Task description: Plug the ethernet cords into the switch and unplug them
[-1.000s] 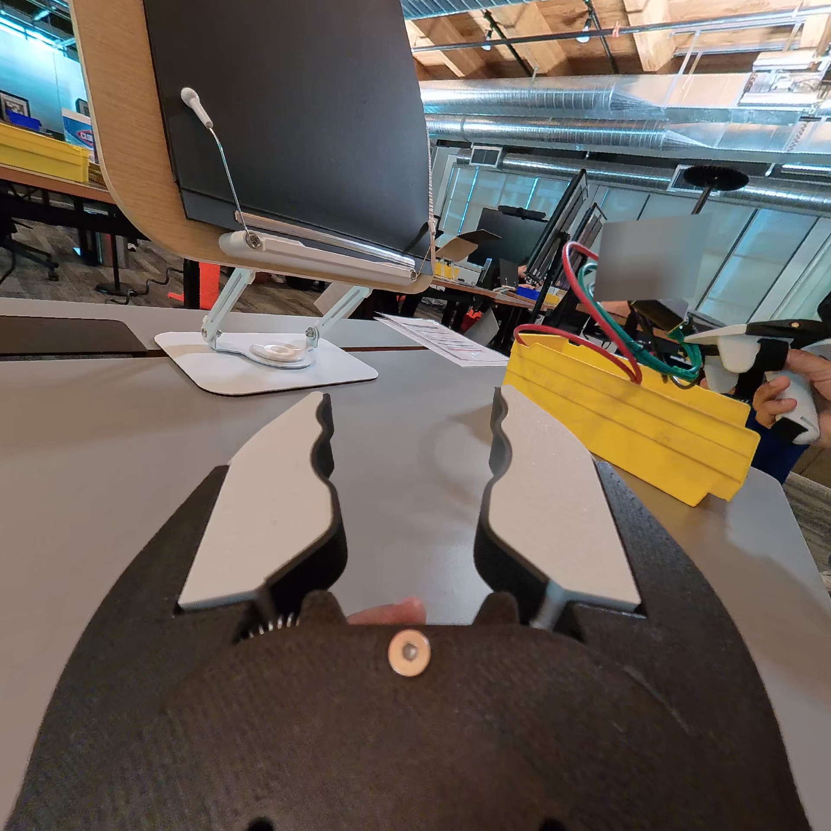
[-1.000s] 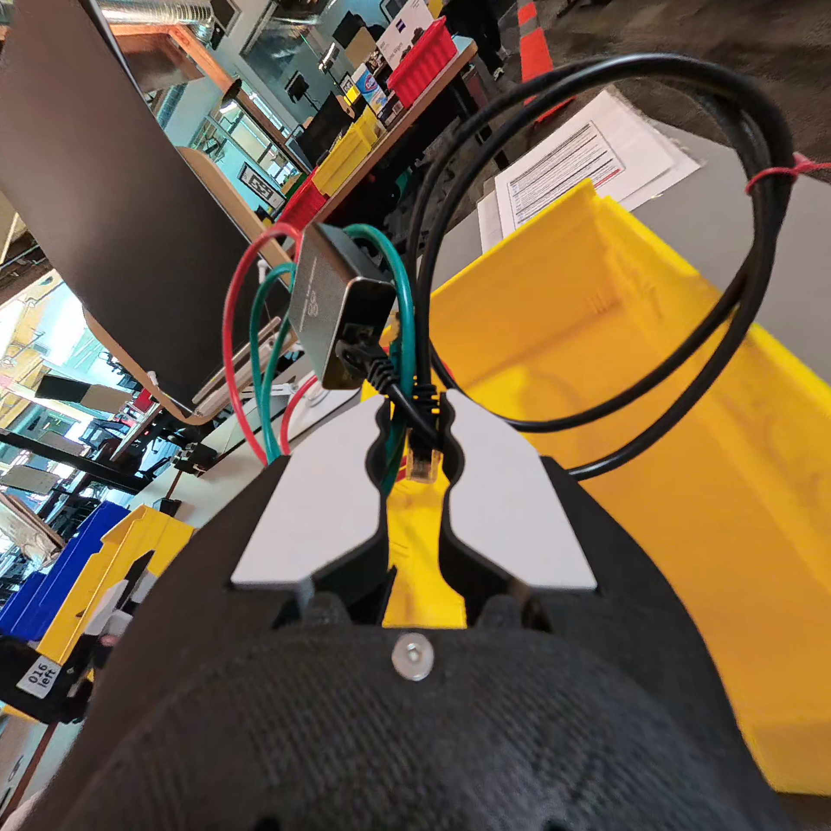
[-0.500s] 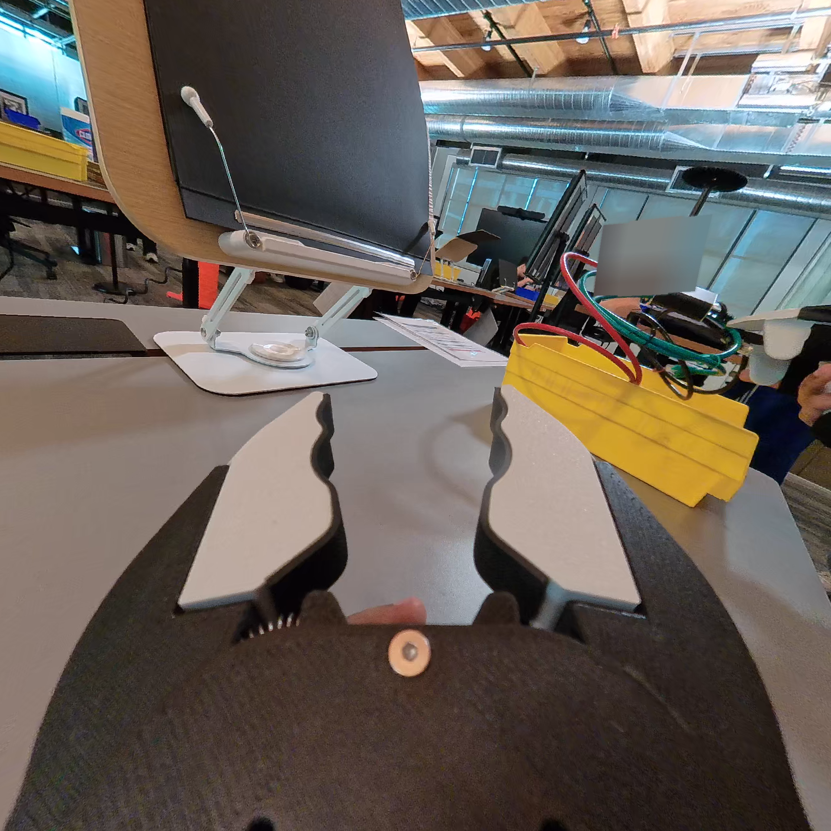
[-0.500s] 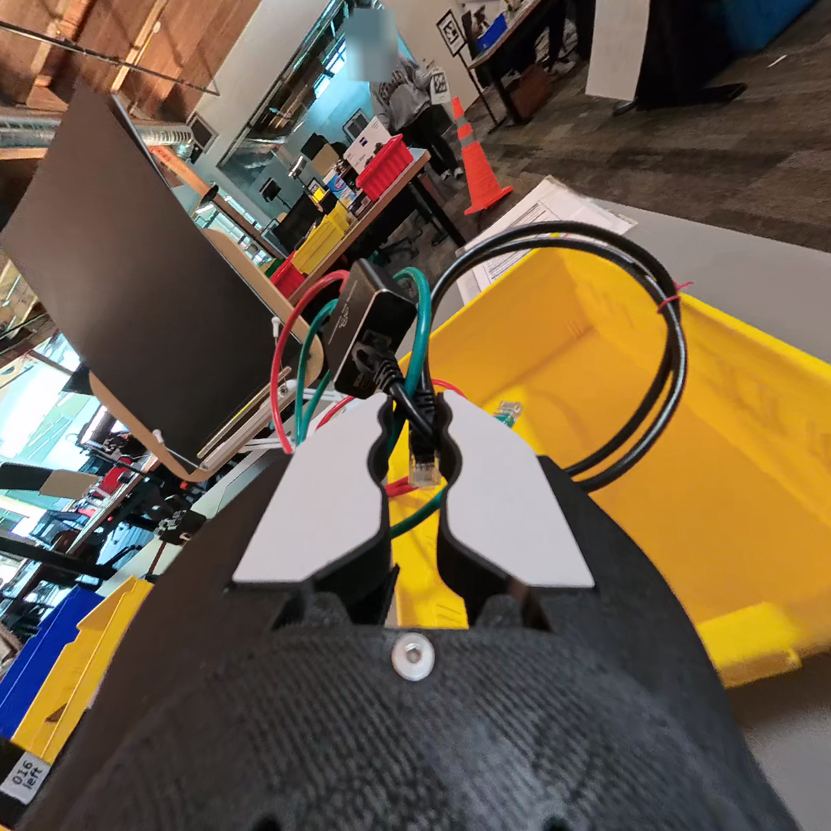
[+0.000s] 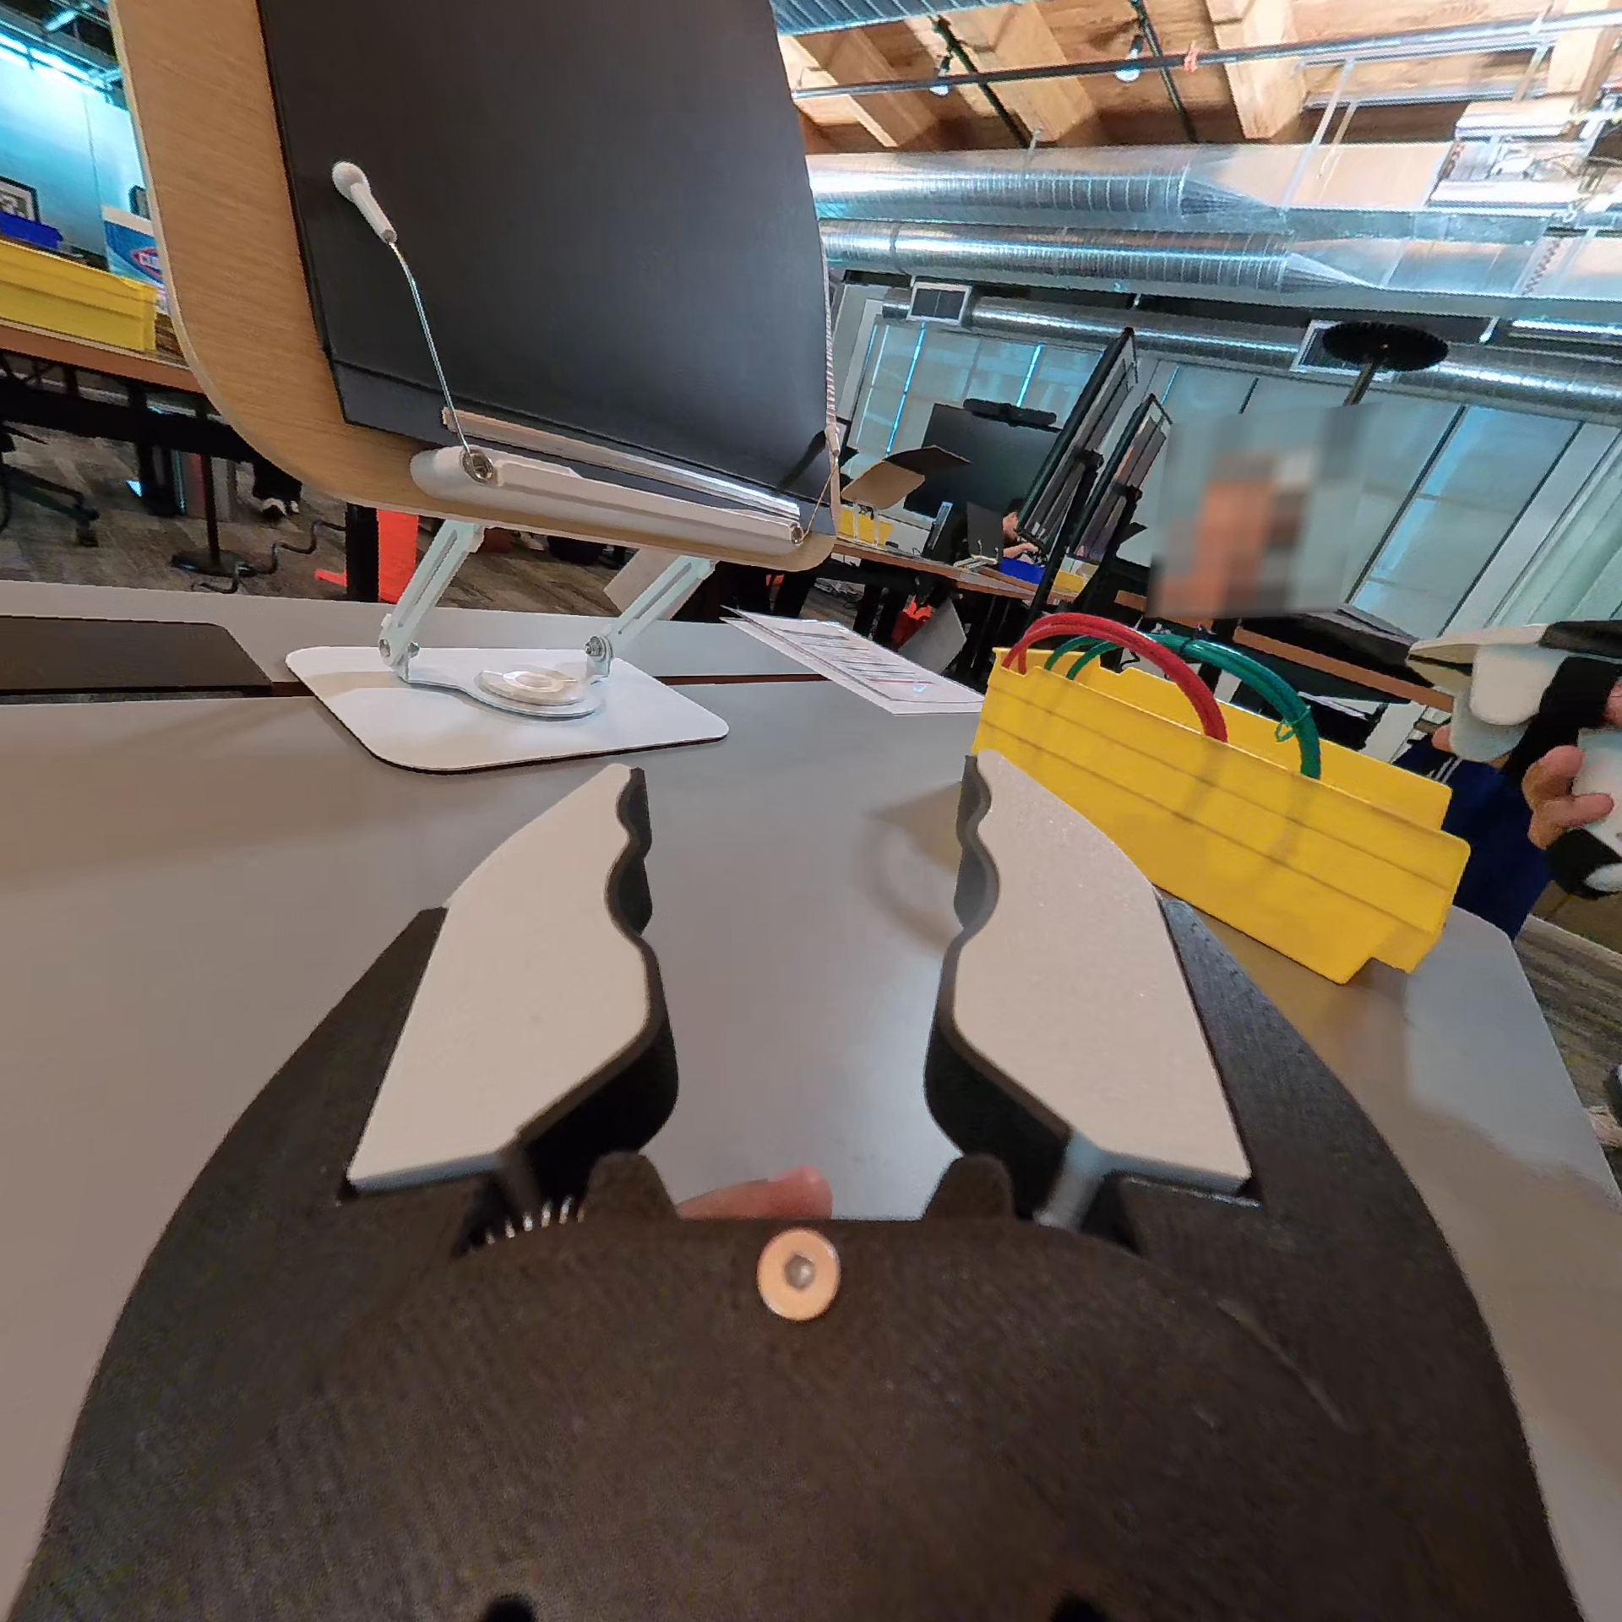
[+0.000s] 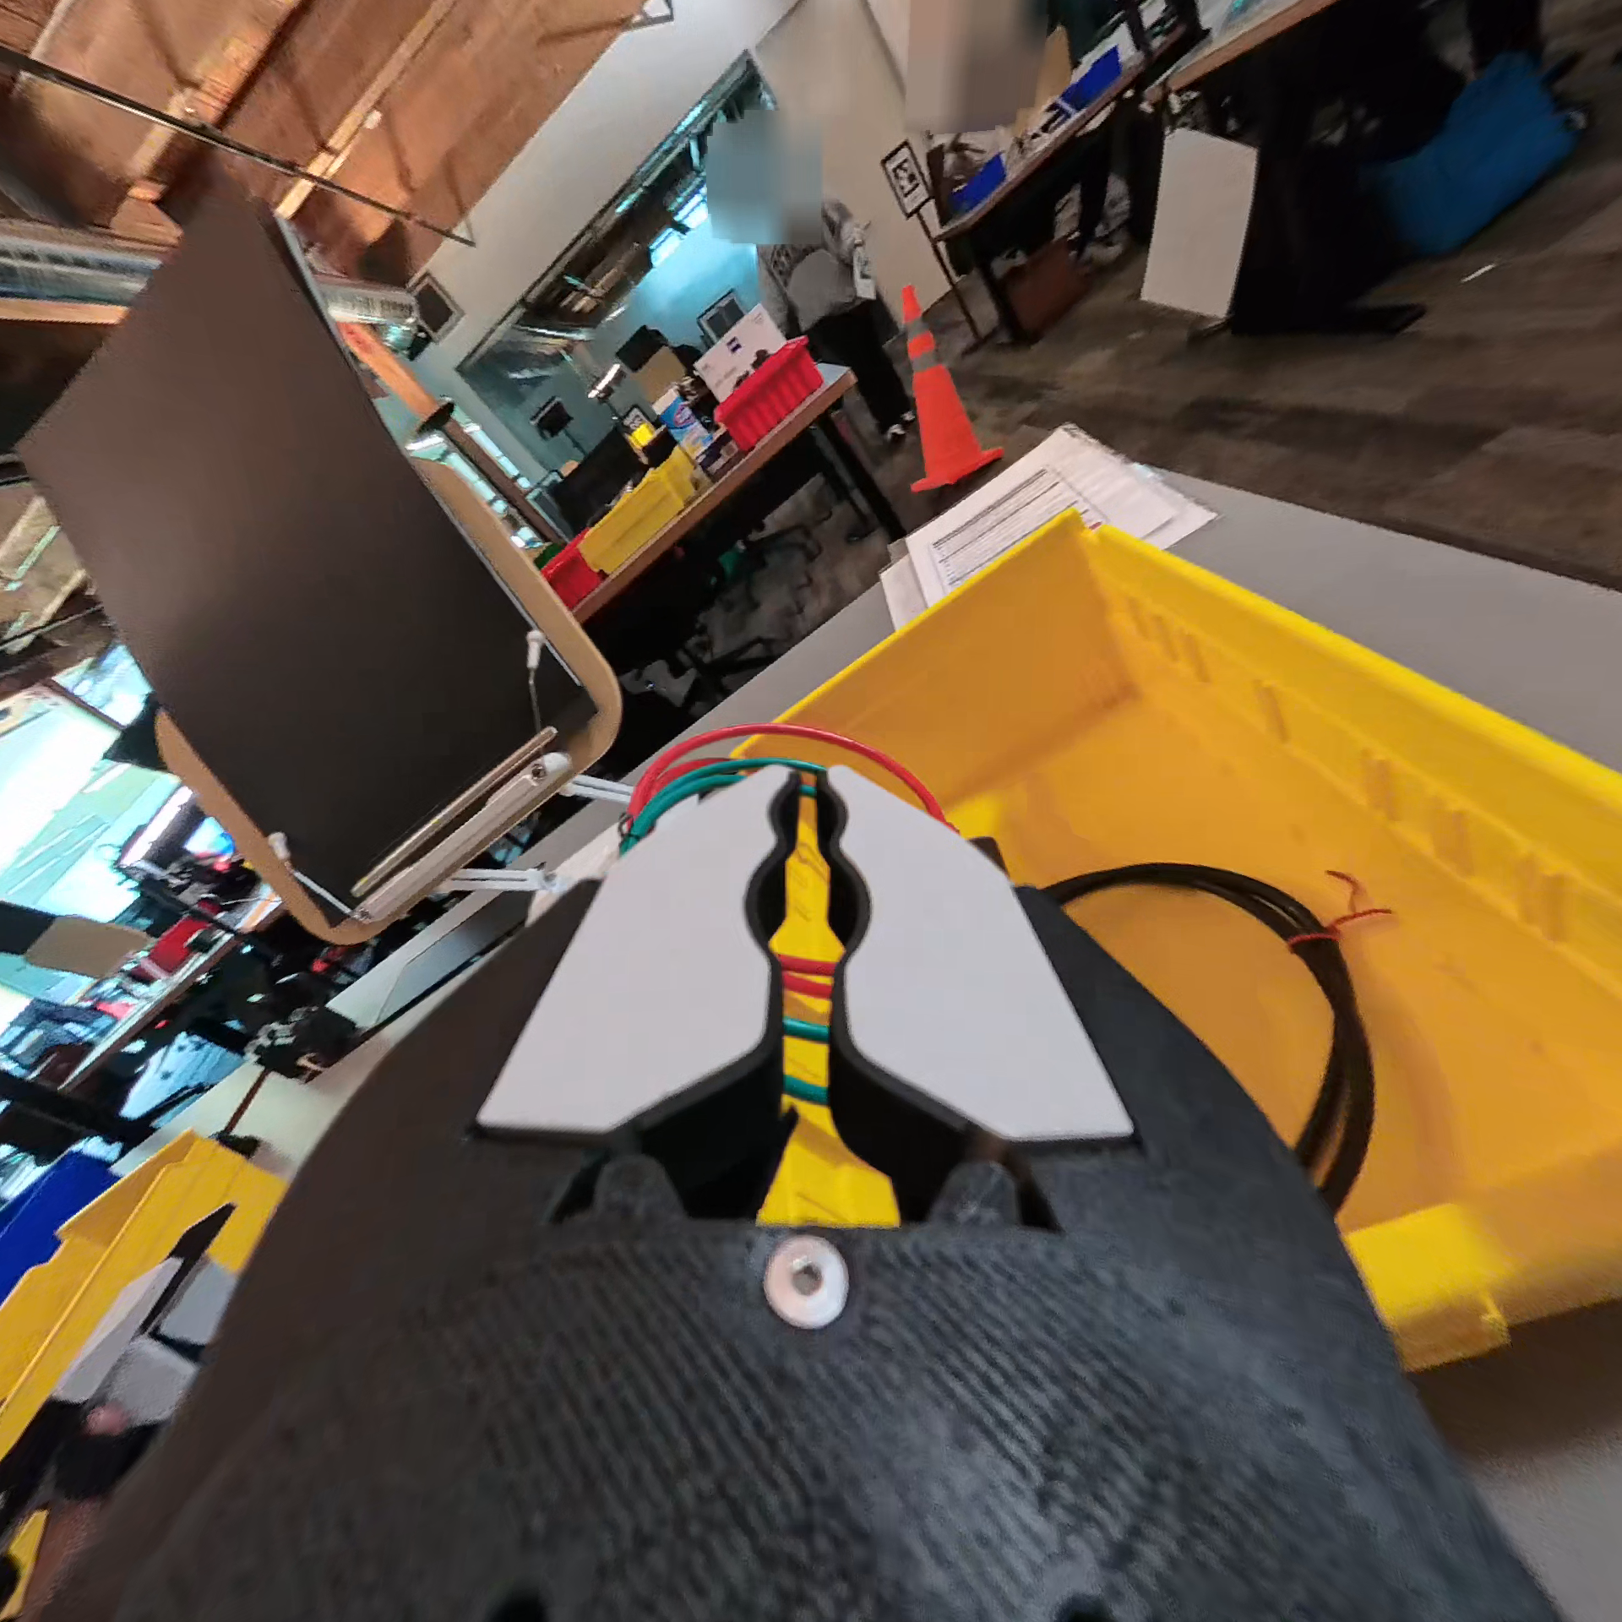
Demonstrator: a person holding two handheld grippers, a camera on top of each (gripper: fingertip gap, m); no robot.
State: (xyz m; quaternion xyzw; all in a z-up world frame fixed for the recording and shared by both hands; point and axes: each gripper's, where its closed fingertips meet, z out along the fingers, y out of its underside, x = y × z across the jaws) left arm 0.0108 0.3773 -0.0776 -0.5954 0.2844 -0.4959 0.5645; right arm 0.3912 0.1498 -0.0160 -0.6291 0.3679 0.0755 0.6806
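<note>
Fingers of the right claw [image 6: 812, 790] stand nearly together with only a thin slit between them, pinching nothing, above the yellow bin [image 6: 1229, 728]. Red cord [image 6: 843, 735] and green cord [image 6: 702, 777] arch over the bin's near wall; a black cord [image 6: 1316, 983] lies coiled inside. The switch cannot be seen. Well away from the bin, the left claw [image 5: 803, 794] hangs wide apart and empty over the grey table [image 5: 219, 834], with a tilted stand [image 5: 509, 693] beyond.
</note>
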